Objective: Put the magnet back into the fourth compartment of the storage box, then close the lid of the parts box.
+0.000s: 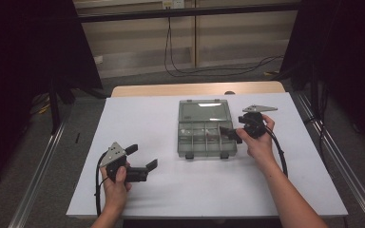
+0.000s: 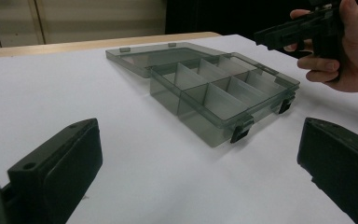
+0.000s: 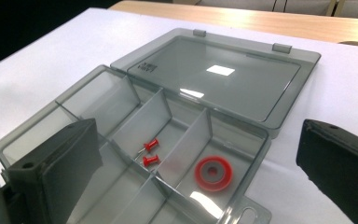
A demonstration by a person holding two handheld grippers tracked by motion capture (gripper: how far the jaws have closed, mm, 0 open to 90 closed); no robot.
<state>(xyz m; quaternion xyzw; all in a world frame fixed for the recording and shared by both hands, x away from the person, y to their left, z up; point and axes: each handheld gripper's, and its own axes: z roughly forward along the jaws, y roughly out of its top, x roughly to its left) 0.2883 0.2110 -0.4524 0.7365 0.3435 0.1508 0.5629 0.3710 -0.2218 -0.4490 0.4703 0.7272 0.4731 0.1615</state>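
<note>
You are holding the right tool (image 1: 235,132) over the right end of the open box (image 1: 207,140), its jaws standing wide with nothing between them. The box is sitting mid-worktop (image 1: 138,118), lid flat behind it. Two red pins (image 3: 151,152) and a red ring (image 3: 213,173) are lying in neighbouring compartments. Your left tool (image 1: 141,157) is hovering well left, released and empty.

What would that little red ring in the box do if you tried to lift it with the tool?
The red ring lies flat on the floor of a compartment of the box, so it would probably be awkward to get under. It looks small and likely light. Stood on edge, its round shape might let it roll, though the compartment walls around it should stop it.
</note>
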